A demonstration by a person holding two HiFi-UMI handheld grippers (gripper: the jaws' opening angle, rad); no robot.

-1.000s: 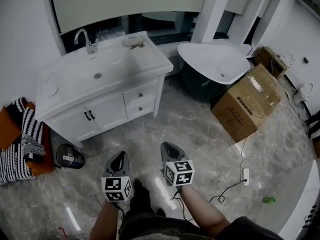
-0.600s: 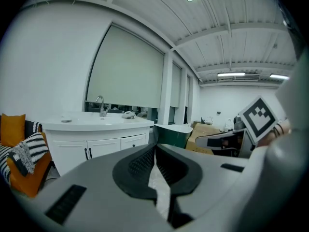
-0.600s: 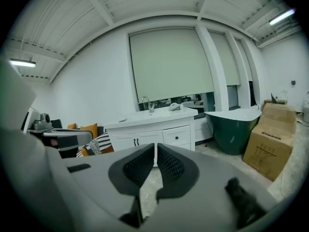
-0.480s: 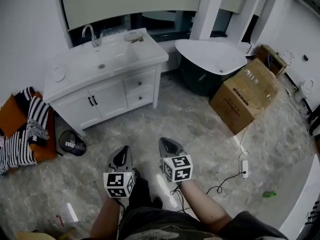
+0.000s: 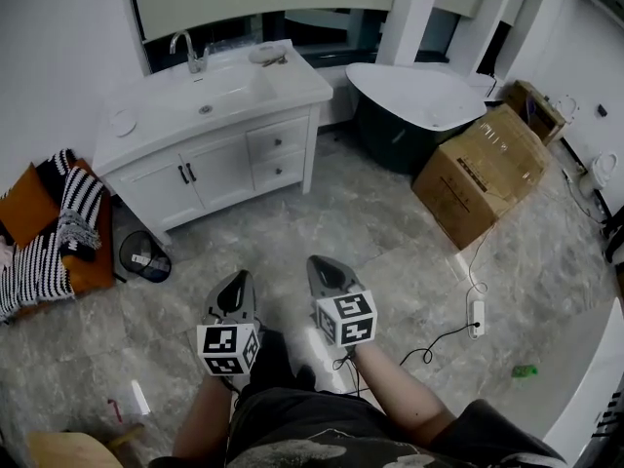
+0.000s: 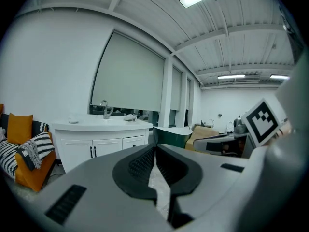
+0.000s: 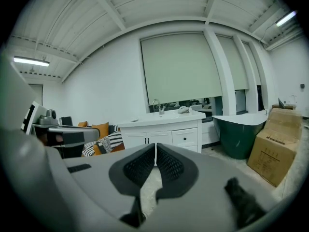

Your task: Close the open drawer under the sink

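The white sink cabinet (image 5: 210, 164) stands at the upper left of the head view, with a basin and tap (image 5: 187, 52) on top. Its two small drawers (image 5: 278, 154) at the right side look flush with the cabinet front; they show too in the right gripper view (image 7: 185, 138). My left gripper (image 5: 236, 283) and right gripper (image 5: 318, 264) hover side by side low over the floor, well short of the cabinet and pointing toward it. Both are shut and empty (image 6: 154, 148) (image 7: 155, 147). The right jaws have just closed the last bit, with nothing between them.
A dark bathtub (image 5: 414, 91) with a white rim sits right of the cabinet, and a large cardboard box (image 5: 483, 174) lies beside it. An orange seat with striped cushions (image 5: 54, 237) is at left, a round black device (image 5: 144, 256) on the floor. A power strip and cable (image 5: 476, 315) lie at right.
The cabinet has drawn further off and shifted up and right in the head view as the person backed away. Both grippers moved back with the person, staying side by side.
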